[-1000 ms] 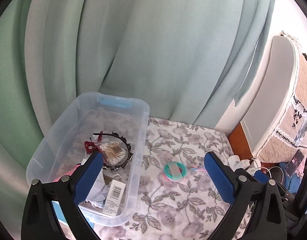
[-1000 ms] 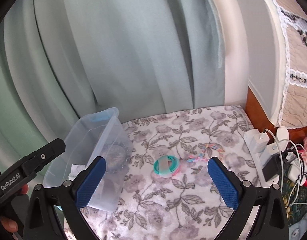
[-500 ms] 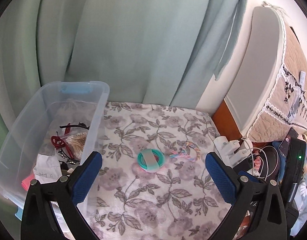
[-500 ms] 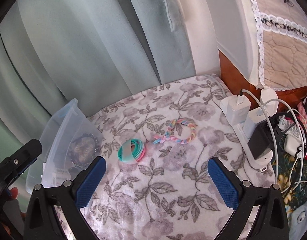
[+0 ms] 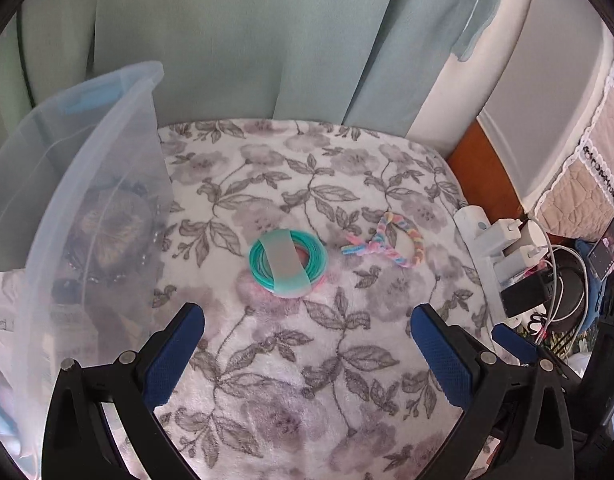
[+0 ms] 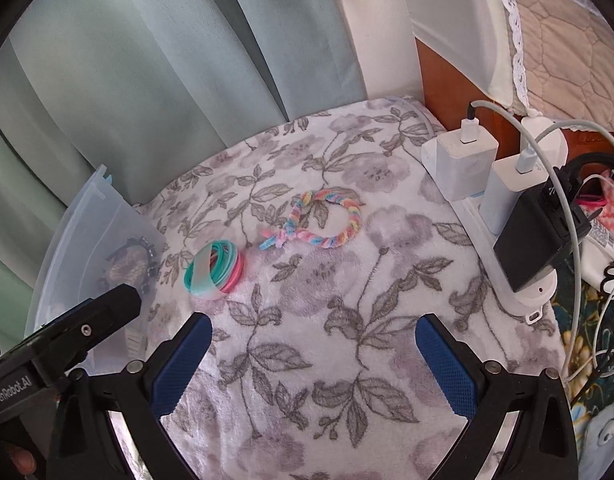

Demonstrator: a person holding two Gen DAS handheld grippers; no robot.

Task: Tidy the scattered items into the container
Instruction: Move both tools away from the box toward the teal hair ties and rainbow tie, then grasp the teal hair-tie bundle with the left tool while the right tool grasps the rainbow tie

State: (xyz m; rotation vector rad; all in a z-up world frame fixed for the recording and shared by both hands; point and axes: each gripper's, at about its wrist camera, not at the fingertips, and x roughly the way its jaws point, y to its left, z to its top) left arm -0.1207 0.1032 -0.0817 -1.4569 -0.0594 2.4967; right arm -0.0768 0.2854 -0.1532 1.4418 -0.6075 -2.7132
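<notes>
Near the middle of the floral blanket (image 5: 307,360) lay the bundle of hair ties (image 5: 288,263), teal and pink loops banded together, and I had my left claw (image 5: 307,344) hovering wide open and empty, with the bundle straight ahead between its fingers. Just to the bundle's right lay the braided pastel loop (image 6: 323,218), its long axis running across the blanket, ahead of my right claw (image 6: 313,354), which was also spread open and empty. I judged each claw nearer to its own item. At the blanket's left edge stood the clear container (image 5: 79,184), already holding some things, close beside the bundle.
</notes>
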